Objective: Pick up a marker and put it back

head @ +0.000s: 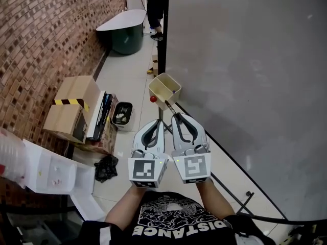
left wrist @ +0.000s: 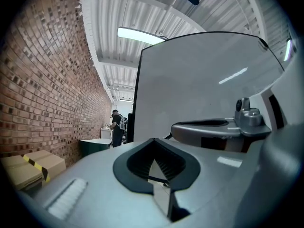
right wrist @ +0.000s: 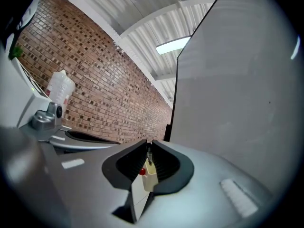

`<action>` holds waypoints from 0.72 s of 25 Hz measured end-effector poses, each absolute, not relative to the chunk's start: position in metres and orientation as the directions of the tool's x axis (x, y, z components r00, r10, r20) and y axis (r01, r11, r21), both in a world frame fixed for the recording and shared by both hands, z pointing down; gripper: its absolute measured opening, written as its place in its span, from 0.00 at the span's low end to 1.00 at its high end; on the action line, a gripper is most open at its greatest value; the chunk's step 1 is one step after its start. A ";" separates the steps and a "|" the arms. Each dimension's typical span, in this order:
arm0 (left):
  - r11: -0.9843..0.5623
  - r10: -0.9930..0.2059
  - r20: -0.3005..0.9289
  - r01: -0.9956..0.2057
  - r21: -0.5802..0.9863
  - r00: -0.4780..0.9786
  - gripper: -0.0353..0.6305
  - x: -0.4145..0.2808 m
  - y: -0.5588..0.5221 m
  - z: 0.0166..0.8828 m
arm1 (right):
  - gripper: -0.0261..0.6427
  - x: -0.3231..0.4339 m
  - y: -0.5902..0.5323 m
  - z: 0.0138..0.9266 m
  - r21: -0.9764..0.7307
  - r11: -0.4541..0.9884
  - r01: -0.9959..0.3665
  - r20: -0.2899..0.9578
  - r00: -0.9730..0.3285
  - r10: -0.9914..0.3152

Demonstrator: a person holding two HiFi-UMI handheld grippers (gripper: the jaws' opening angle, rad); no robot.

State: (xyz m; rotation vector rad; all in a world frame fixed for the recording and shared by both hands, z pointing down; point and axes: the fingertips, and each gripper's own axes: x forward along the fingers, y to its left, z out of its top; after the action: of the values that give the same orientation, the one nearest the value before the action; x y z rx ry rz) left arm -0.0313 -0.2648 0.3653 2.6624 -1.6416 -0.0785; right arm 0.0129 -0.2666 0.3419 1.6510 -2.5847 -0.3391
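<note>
- 1 marker [head: 169, 106]: thin, dark, stick-like. It is off the floor, out in front of the person, nipped at the very tip of the right hand-held gripper [head: 174, 115]. Its far end points at the cream holder [head: 157, 79]. Cap or lettering too small to tell.
- Right gripper view: the marker [right wrist: 149, 154] shows as a slim dark sliver btwn the pads of the right hand-held gripper [right wrist: 149, 146], jaws nearly together and pinching it. The cream holder [right wrist: 150, 175] is seen through the gap beyond.
- 1 cream holder: open-topped box fixed at the edge of the grey board [head: 245, 60]. There is a small dark bit inside, can't tell what.
- 1 red ball [head: 153, 99] just beside the holder's left wall; also seen in the right gripper view [right wrist: 141, 172].
- 2 hand-held grippers, side by side, both level, each w/ 1 marker cube at the rear.
- Left hand-held gripper [head: 161, 120]: jaws pressed together, tips meeting, nothing btwn them [left wrist: 154, 140].
- 1 grey board fills the right side; 1 brick wall [head: 46, 40] runs along the left, w/ pale floor [head: 130, 80] btwn.
- 2 cardboard boxes [head: 76, 91] by the wall, one w/ yellow-black tape.
- 1 black bin [head: 121, 113] near the boxes.
- 1 dark green tub [head: 122, 32] further down.
- 1 person [head: 154, 4] standing at the far end.
</note>
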 end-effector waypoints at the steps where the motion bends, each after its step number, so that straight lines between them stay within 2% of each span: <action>1: -0.450 -0.893 -0.035 -0.892 0.037 0.449 0.06 -0.031 -0.265 0.366 | 0.09 0.013 -0.267 0.342 0.214 0.404 -0.889 -0.071 -0.427 -0.901; 18: -0.448 -0.894 -0.035 -0.893 0.052 0.446 0.06 -0.041 -0.269 0.366 | 0.09 0.005 -0.276 0.342 0.217 0.401 -0.890 -0.067 -0.424 -0.903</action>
State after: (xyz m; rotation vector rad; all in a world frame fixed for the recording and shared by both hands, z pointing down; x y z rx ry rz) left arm -0.0412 -0.2690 0.3660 2.6496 -1.6368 -0.0899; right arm 0.0053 -0.2759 0.3424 1.6514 -2.5777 -0.3397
